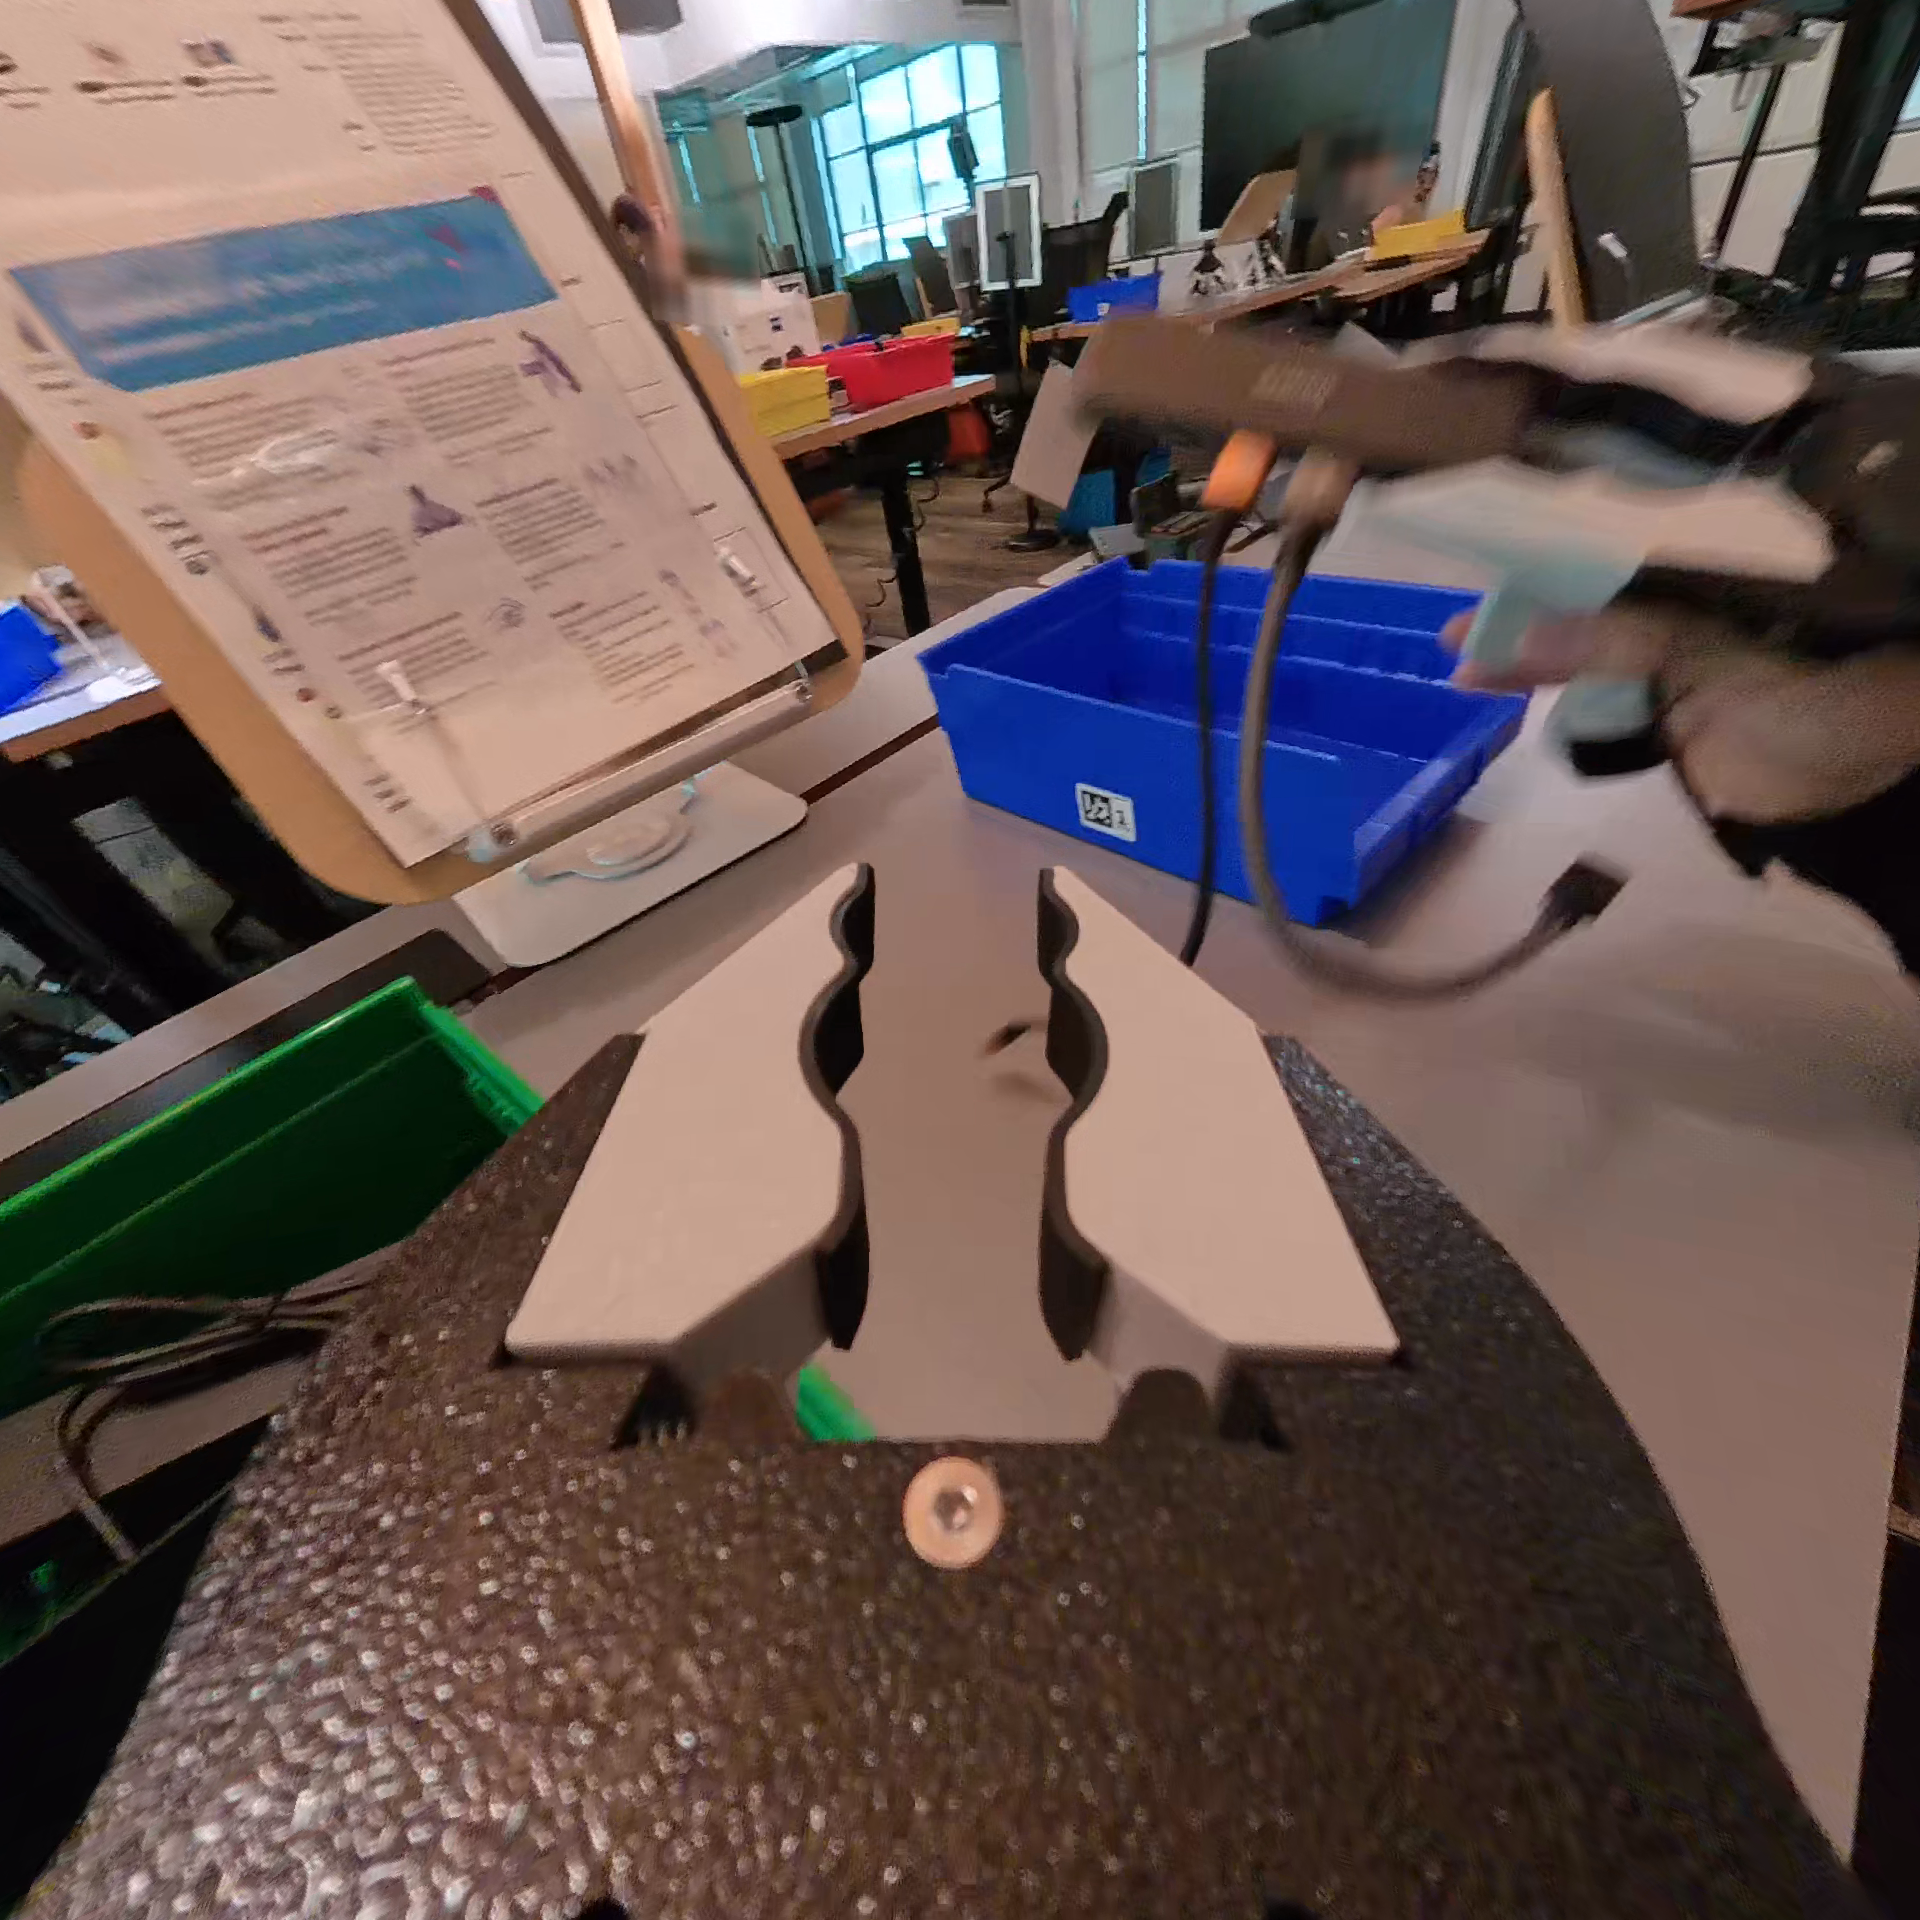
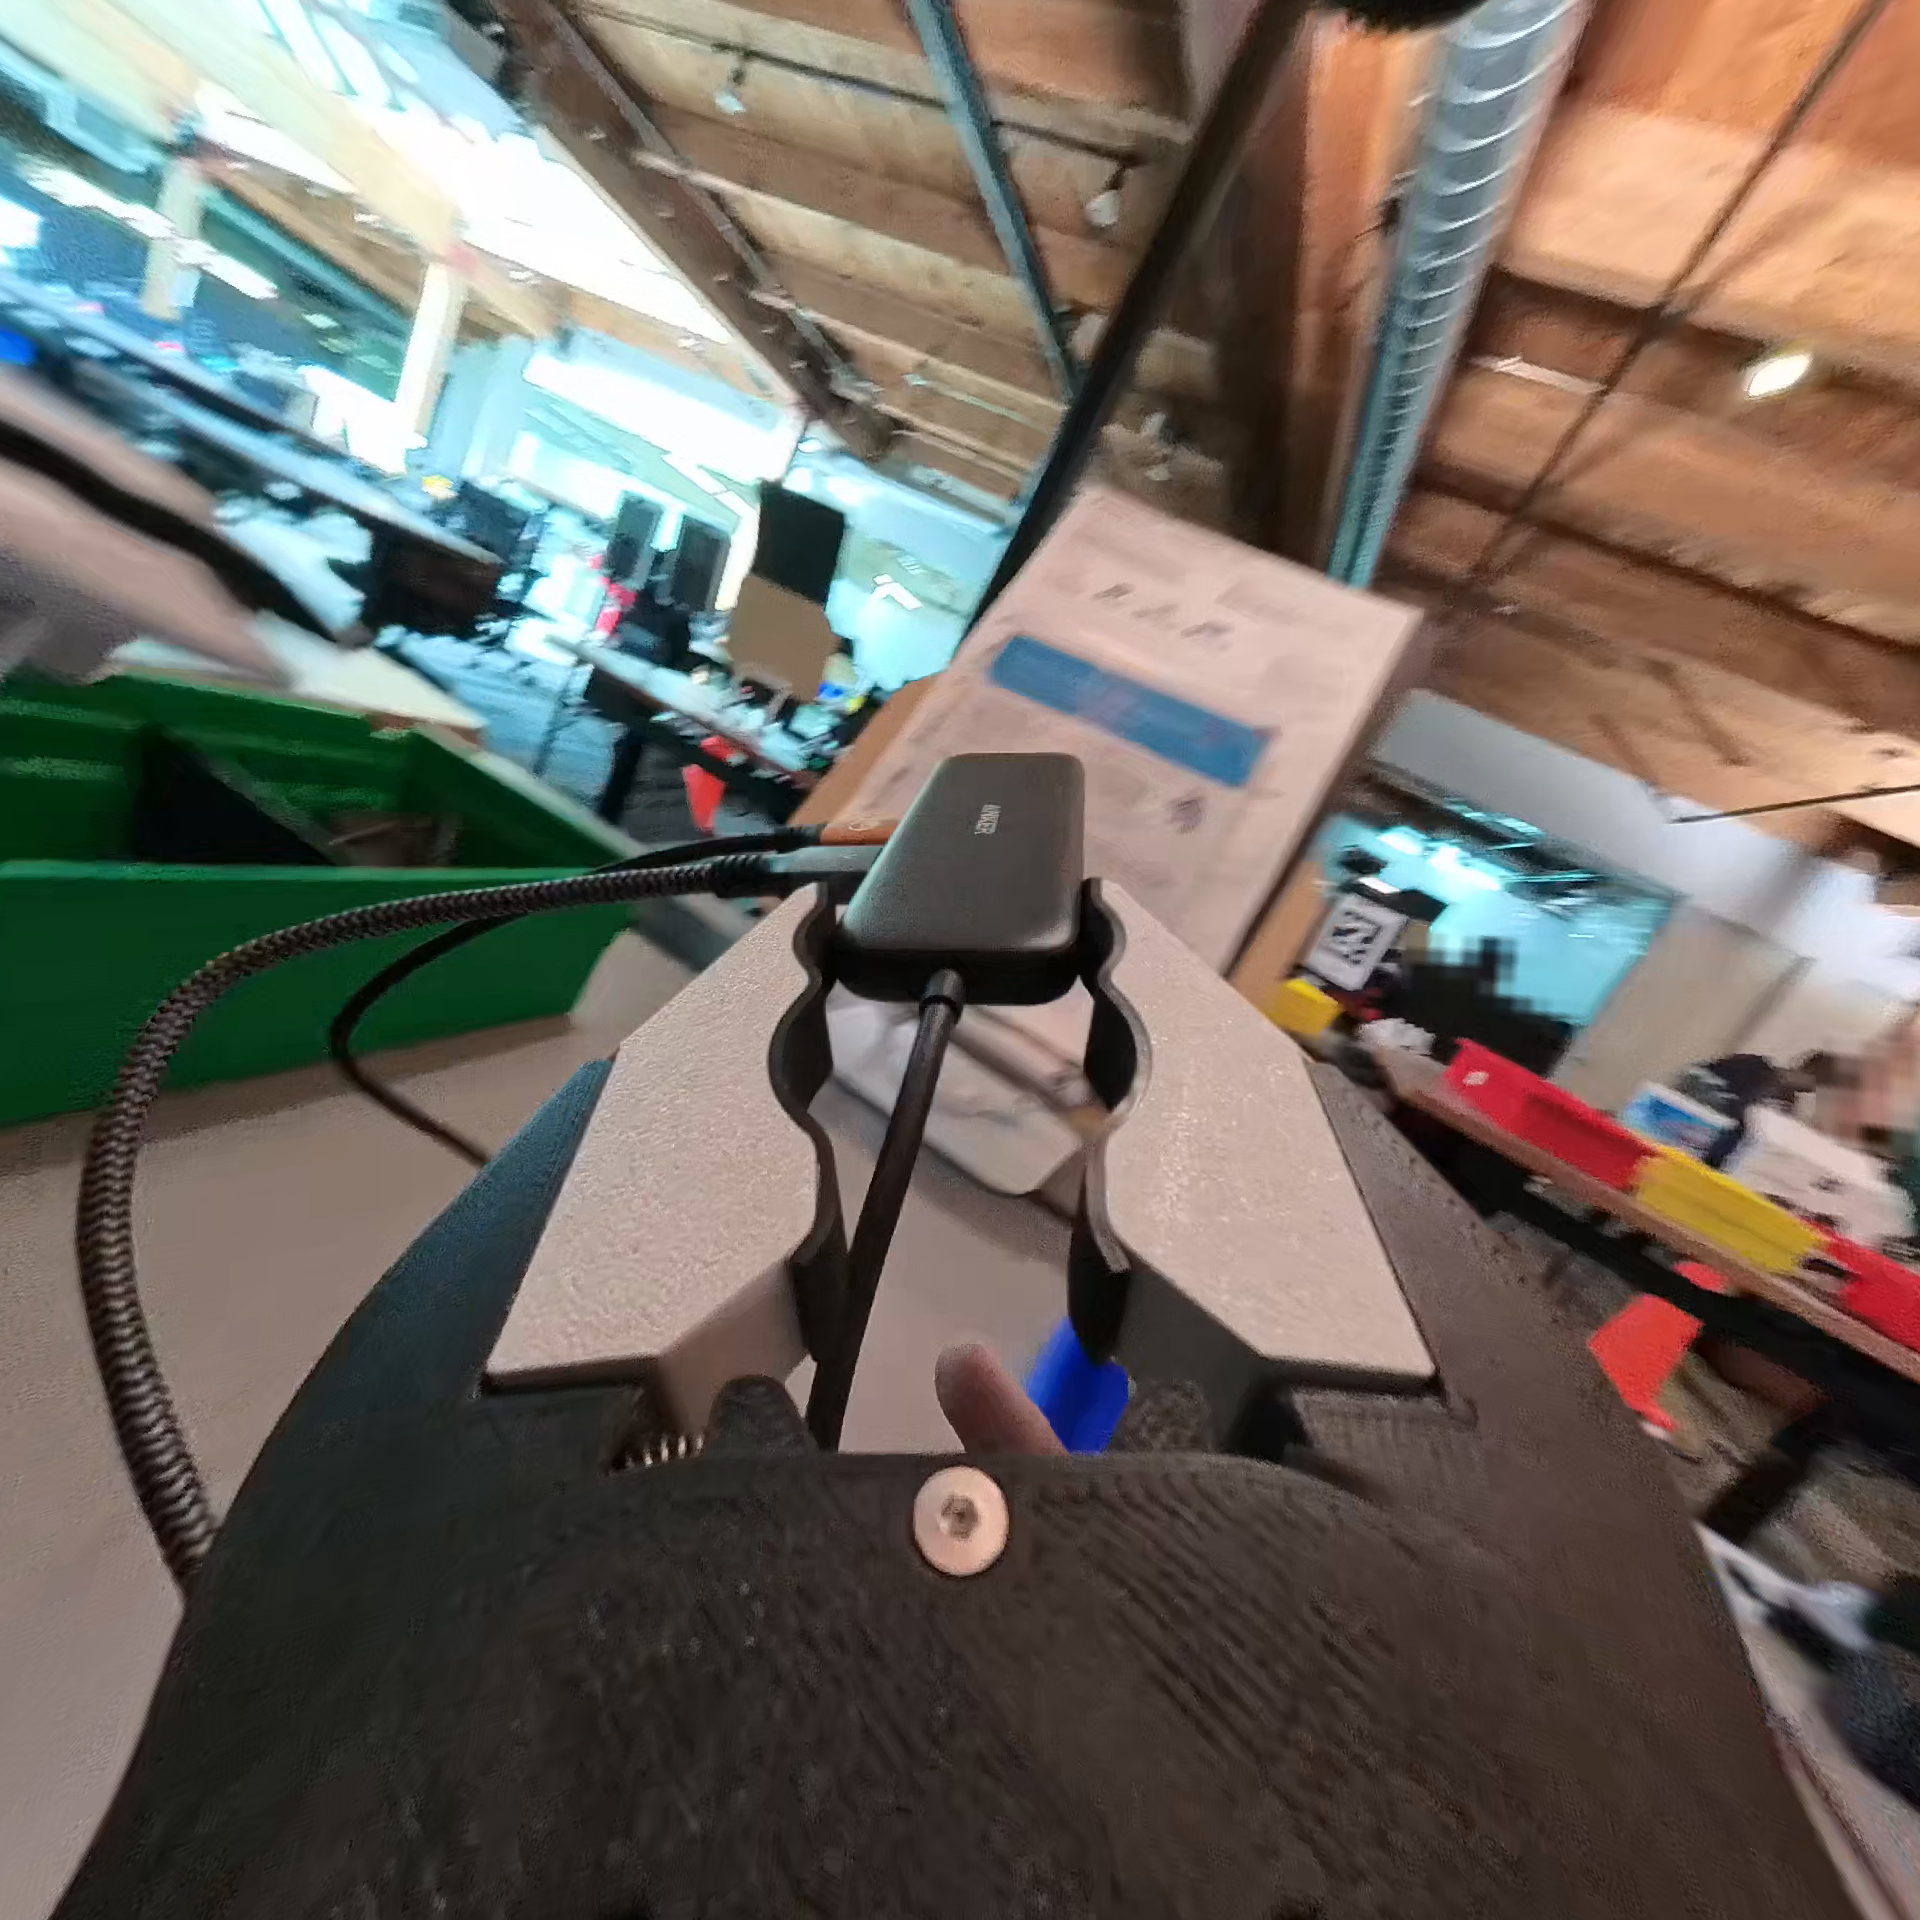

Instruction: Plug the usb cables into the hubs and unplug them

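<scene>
Two cables [image 2: 436,914] in the hub [image 2: 966,852], clamped at right hand-held gripper [image 2: 961,961] tips; left hand-held gripper [image 1: 956,925] agape, empty.

Dark grey hub [image 2: 966,862], black-and-white braided cable [image 2: 135,1195], orange plug [image 1: 1236,470], blue bin [image 1: 1143,748].

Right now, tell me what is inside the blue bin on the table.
The blue bin shows only bare blue floor and long dividers; no hub or cable lies in the visible part. Its right end is hidden behind the right gripper, and the hub's dangling cables cross the middle.
</scene>
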`<state>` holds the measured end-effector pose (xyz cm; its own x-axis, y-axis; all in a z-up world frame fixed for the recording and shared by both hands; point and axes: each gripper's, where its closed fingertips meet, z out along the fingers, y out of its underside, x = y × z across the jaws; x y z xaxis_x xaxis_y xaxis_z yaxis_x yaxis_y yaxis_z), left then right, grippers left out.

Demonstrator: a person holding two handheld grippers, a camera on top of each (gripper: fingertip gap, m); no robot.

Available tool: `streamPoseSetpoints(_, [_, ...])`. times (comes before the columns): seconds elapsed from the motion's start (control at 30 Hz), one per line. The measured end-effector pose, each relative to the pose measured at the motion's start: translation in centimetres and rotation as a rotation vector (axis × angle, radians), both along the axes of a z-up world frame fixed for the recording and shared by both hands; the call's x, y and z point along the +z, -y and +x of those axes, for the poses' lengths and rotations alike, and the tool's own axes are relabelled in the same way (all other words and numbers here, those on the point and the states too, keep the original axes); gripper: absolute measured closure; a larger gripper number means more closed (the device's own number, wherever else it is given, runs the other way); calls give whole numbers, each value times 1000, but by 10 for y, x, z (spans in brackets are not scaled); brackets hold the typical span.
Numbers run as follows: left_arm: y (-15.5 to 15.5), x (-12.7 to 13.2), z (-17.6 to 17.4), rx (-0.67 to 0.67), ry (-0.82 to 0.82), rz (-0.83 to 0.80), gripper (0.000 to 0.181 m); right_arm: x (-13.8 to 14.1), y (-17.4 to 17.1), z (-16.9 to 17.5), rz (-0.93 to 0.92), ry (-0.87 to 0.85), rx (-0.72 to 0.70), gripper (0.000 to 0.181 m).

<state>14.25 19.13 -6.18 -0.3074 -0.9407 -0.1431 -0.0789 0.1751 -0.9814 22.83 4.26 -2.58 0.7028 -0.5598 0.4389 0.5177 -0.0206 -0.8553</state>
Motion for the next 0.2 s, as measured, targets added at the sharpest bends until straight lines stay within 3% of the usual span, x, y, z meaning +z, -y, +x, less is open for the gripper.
streamPoseSetpoints(0.1, [-14, -3, -2, 20, -23, -26, 152, 60, 41, 24, 98, 42, -118, 136])
streamPoseSetpoints(0.2, [-16, -7, -3, 1, -49, -52, 152, 109, 74, 54, 86, 110, -249, 136])
